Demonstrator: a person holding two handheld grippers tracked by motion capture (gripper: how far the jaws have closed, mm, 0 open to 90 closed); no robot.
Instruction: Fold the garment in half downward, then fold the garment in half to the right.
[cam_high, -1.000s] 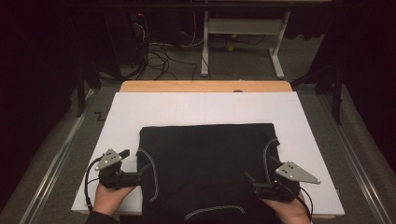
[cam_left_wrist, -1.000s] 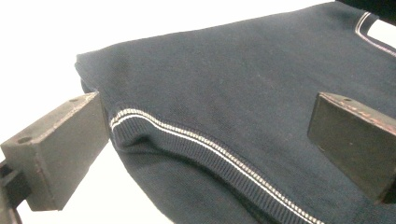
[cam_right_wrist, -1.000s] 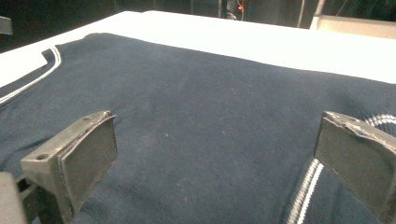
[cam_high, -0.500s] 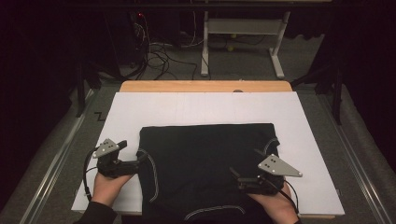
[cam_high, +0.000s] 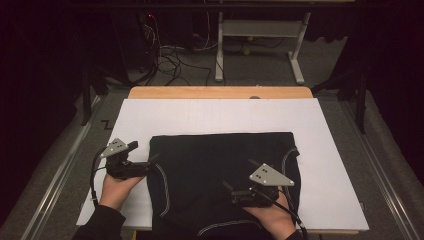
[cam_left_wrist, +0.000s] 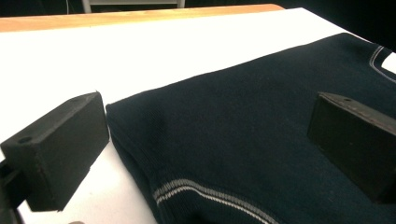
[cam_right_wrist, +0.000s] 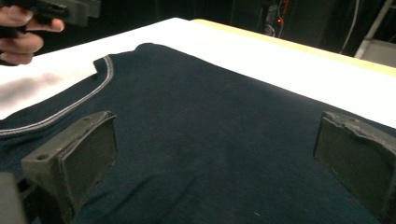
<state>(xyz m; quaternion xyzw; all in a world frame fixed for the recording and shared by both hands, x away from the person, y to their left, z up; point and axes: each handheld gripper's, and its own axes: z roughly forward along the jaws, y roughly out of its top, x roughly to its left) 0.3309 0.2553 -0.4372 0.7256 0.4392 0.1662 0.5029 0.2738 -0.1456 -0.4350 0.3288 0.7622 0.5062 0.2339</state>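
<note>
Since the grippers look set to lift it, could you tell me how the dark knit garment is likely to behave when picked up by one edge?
The dark knit garment lies flat and folded, so it is probably floppy and will drape and unfold if lifted. Its ribbed knit texture looks grippy rather than slippery. Pushed across the white sheet, it would likely bunch rather than slide whole.

Left hand-held gripper (cam_high: 150, 161) points rightward, jaws spread wide, gripped in the left hand (cam_high: 116, 187); right hand-held gripper (cam_high: 226, 188) points leftward, jaws likewise wide apart.
</note>
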